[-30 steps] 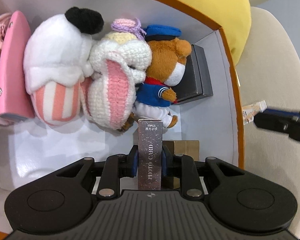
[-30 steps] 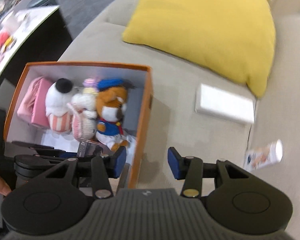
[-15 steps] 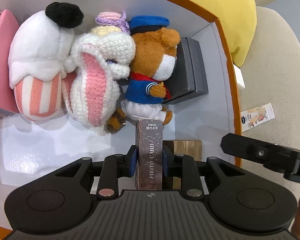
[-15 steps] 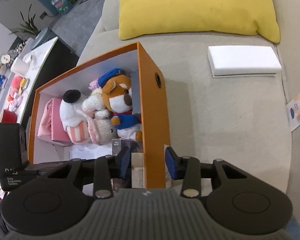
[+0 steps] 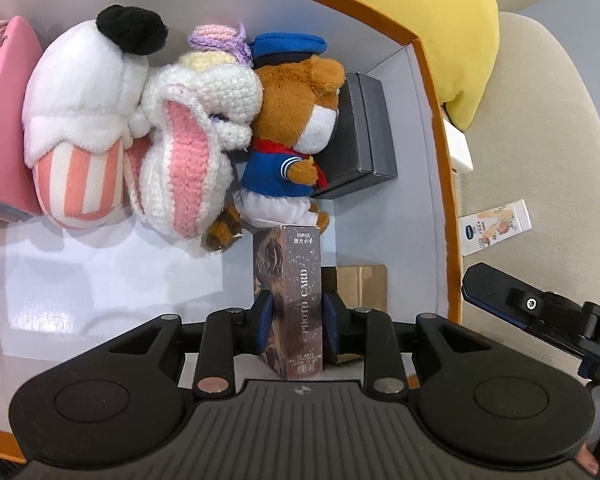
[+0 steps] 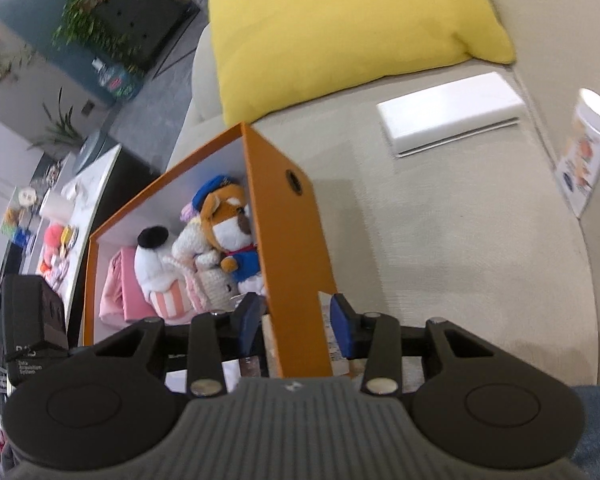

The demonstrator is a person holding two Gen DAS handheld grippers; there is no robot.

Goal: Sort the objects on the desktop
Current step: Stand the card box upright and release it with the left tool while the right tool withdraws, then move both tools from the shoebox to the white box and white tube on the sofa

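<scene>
My left gripper (image 5: 295, 316) is shut on a dark photo card box (image 5: 296, 288) and holds it upright inside the orange storage box (image 5: 436, 128), just in front of the sailor bear plush (image 5: 296, 136). A crocheted bunny (image 5: 196, 136) and a white striped plush (image 5: 80, 120) lie to its left. My right gripper (image 6: 296, 320) is open, with its jaws on either side of the orange box's right wall (image 6: 296, 264), not touching it.
A pink pouch (image 5: 0, 120), a black box (image 5: 364, 128) and a brown carton (image 5: 360, 284) also lie in the orange box. On the sofa are a yellow cushion (image 6: 340, 28), a white flat box (image 6: 448, 116) and a printed tube (image 6: 584, 152).
The left gripper has stayed low in the box with the photo card box. The right gripper has swung in and come down over the box's right wall.
</scene>
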